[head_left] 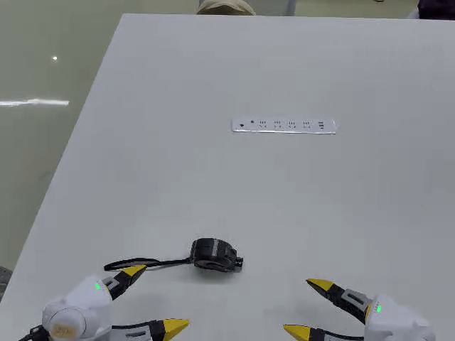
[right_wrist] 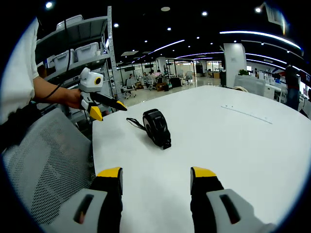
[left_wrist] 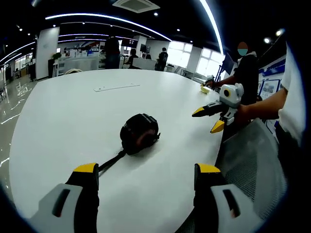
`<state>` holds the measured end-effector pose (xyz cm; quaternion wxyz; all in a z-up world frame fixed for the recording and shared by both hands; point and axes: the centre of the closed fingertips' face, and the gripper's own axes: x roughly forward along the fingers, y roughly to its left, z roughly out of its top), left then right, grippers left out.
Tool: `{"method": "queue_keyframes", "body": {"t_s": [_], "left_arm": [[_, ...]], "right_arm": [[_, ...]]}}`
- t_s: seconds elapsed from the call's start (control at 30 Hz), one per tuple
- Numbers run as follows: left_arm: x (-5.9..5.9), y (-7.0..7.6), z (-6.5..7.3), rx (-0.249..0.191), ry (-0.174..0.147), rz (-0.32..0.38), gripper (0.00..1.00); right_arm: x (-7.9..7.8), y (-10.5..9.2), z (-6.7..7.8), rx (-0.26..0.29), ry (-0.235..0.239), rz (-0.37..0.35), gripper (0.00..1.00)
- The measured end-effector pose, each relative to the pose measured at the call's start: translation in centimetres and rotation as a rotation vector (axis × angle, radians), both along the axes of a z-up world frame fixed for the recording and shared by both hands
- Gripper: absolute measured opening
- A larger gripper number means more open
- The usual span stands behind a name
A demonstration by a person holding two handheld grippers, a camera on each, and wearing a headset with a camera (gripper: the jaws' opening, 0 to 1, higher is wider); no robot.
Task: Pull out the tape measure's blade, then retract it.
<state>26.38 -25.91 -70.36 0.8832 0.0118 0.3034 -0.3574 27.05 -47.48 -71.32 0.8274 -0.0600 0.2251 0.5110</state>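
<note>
Left gripper [head_left: 160, 297] and right gripper [head_left: 301, 306] hang spread and empty over the table's [head_left: 298, 206] near edge; tape measure [head_left: 213, 255] lies just ahead, nearer the left, strap [head_left: 149, 263] trailing leftward, blade end seemingly rightward; power strip [head_left: 284, 126] well beyond

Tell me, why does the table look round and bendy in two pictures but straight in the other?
Left gripper view: the fisheye lens bends the edge of the table and the ceiling lights into curves. Right gripper view: same bending. Head view: edges stay straight, with glare on the floor.
</note>
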Motion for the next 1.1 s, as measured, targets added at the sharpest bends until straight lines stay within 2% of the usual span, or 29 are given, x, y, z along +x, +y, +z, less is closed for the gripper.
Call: {"method": "queue_keyframes", "body": {"t_s": [1.1], "left_arm": [[2.2,-1.6,-0.8,0.046,0.014,-0.158,0.80]], "right_arm": [[1.5,1.8,-0.9,0.005,0.014,0.072,0.56]]}}
